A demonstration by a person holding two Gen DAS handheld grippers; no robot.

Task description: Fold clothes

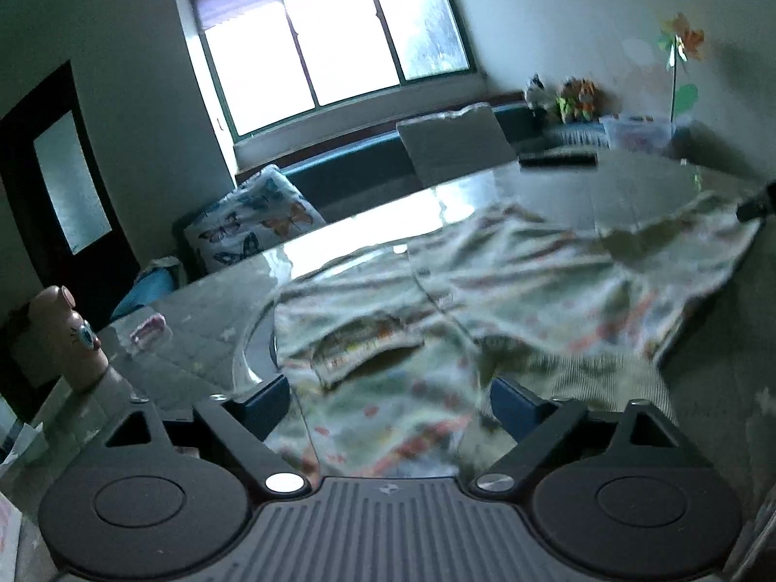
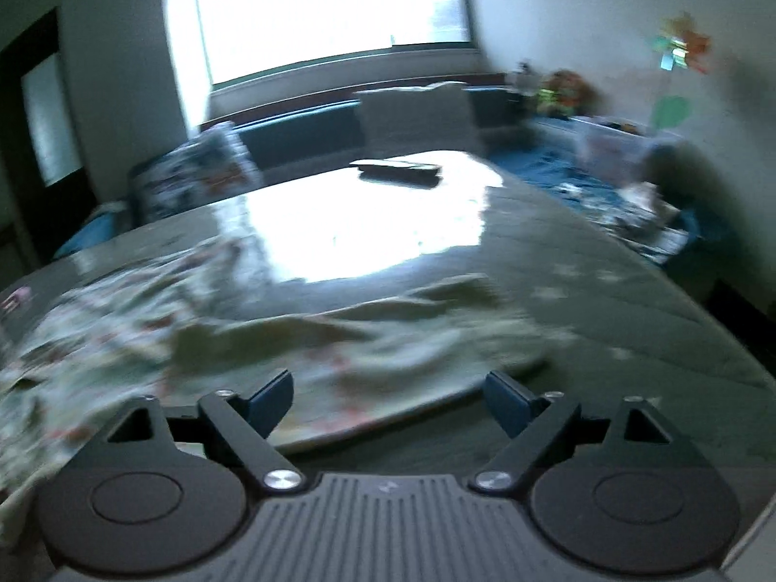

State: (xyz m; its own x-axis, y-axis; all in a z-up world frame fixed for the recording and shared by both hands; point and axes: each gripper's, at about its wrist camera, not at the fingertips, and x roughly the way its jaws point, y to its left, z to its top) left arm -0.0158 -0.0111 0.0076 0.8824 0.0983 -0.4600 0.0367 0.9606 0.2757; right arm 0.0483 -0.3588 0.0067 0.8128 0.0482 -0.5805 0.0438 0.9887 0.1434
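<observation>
The left gripper [image 1: 383, 400] stood wide open and empty, its fingers straddling the near hem of the patterned garment [image 1: 485, 291], which spread across the table [image 1: 194, 334] away and rightward (its long axis, I judged). The right gripper [image 2: 388, 400], equally spread and empty, hovered over the garment's right edge, cloth extending leftward.

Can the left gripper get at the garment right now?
Probably yes. The left gripper is open with the garment spread on the table just ahead, cloth already between its fingers, nothing blocking.
</observation>
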